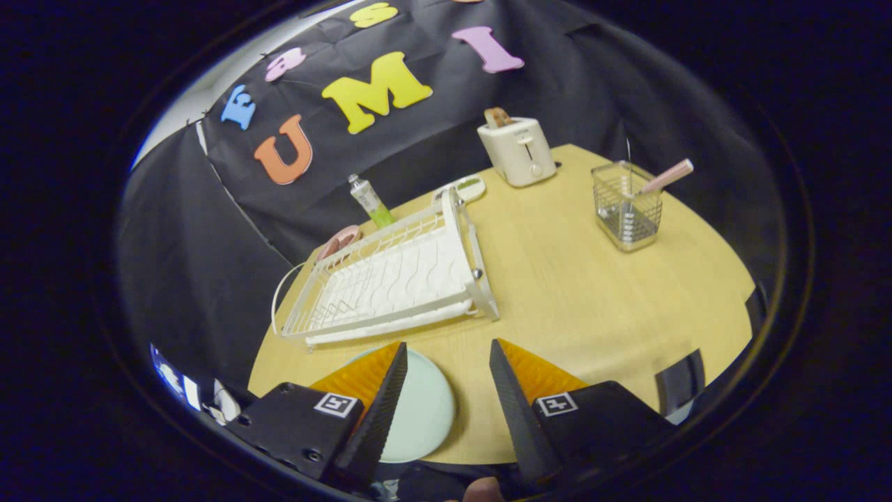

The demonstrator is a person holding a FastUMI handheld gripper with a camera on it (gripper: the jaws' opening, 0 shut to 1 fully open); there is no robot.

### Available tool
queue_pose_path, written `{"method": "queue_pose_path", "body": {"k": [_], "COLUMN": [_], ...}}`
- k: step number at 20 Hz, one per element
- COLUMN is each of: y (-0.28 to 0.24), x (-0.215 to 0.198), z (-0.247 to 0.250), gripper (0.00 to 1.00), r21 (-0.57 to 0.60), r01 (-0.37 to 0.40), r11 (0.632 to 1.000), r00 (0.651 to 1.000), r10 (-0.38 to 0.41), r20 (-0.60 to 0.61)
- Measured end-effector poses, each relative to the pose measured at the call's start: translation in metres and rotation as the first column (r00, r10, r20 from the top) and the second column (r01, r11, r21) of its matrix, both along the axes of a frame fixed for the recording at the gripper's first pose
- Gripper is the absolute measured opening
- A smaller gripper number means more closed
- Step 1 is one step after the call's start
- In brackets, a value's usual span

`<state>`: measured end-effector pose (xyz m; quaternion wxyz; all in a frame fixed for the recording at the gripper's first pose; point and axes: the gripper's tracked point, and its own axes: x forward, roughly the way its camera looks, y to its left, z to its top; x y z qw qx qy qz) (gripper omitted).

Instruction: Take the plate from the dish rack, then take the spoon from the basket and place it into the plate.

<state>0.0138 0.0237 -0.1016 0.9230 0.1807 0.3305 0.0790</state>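
- Gripper (446, 387) spread wide, holding nothing; fingers apart over the near edge of the table (578, 279).
- Plate (418, 411), pale green, lying flat on the table, partly hidden behind the left finger, its visible part reaching into the gap between the fingers. Not touched by either finger as far as can be told.
- Dish rack (390, 279), white wire with a ribbed drip tray, just beyond the fingertips, slightly to the left. No plate standing in its slots.
- Basket (627, 206), small wire mesh cup, well beyond the right finger, toward the far right of the table.
- Spoon (665, 176), pink handle sticking up and out of the basket, leaning to the right; bowl end down inside the mesh, hard to make out.
- Toaster (517, 150), cream, at the far edge of the table, with a slice poking out of the top.
- Tube (369, 201), white and green, leaning behind the rack.
- Pink dish (339, 242) at the rack's far left corner, partly hidden.
- Small white-and-green object (465, 187) between rack and toaster; too small to identify.
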Motion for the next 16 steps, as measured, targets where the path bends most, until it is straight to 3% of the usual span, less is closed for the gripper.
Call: {"method": "queue_pose_path", "body": {"k": [1,3,6,9,16], "y": [-0.014,-0.039,-0.068,-0.102,-0.205], "x": [0.001,-0.002,-0.011,-0.018,0.0], "z": [0.012,0.036,0.059,0.069,0.049], "gripper": [0.79,1.0,1.0,1.0,1.0], "r21": [-0.04,-0.119,-0.203,-0.208,-0.195], "r01": [0.026,0.07,0.131,0.18,0.304], "r11": [0.999,0.99,0.97,0.961,0.933], "r00": [0.997,0.977,0.933,0.898,0.865], "r10": [-0.024,-0.044,-0.051,-0.074,-0.184], "r20": [0.071,0.206,0.357,0.433,0.468]}}
